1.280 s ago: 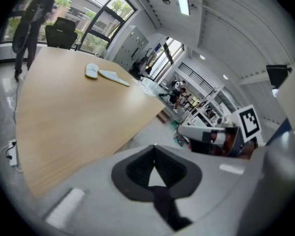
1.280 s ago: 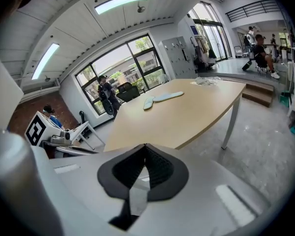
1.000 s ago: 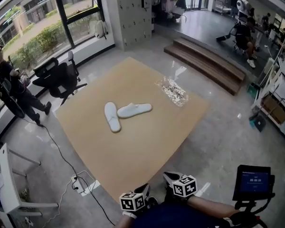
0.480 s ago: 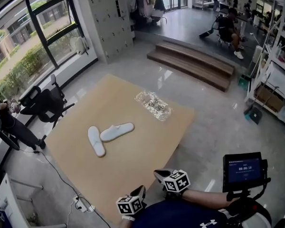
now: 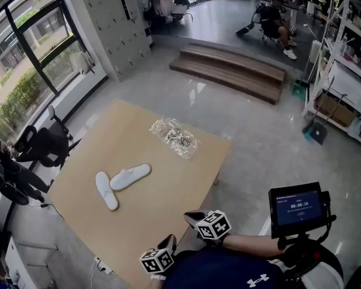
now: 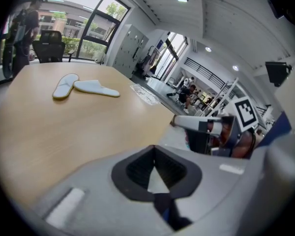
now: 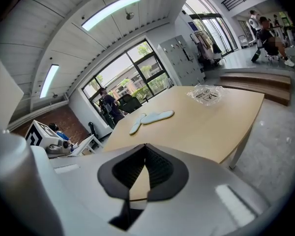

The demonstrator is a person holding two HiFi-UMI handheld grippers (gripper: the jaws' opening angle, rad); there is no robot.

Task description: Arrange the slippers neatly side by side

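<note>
Two white slippers lie on the wooden table point(image 5: 168, 179), toe ends touching in a T shape. One slipper point(image 5: 106, 190) points along the table, the other slipper point(image 5: 130, 177) lies across it. The left gripper view shows both, the first slipper point(image 6: 65, 86) and the second slipper point(image 6: 96, 87), far ahead. So does the right gripper view, as one slipper point(image 7: 135, 126) and its mate point(image 7: 157, 117). My left gripper point(image 5: 168, 244) point(image 6: 154, 154) and right gripper point(image 5: 194, 217) point(image 7: 145, 149) hang at the table's near edge, far from the slippers. Both are shut and empty.
A crumpled clear plastic bag point(image 5: 173, 137) lies on the table's far right part. A screen on a stand point(image 5: 296, 206) is at my right. Wooden steps point(image 5: 228, 68) lie beyond the table, and an office chair point(image 5: 42, 143) and a person stand at the left.
The head view has swung, so the table and slippers sit lower and further left in the picture. The slippers keep their place on the table. Both grippers stay shut near my body.
</note>
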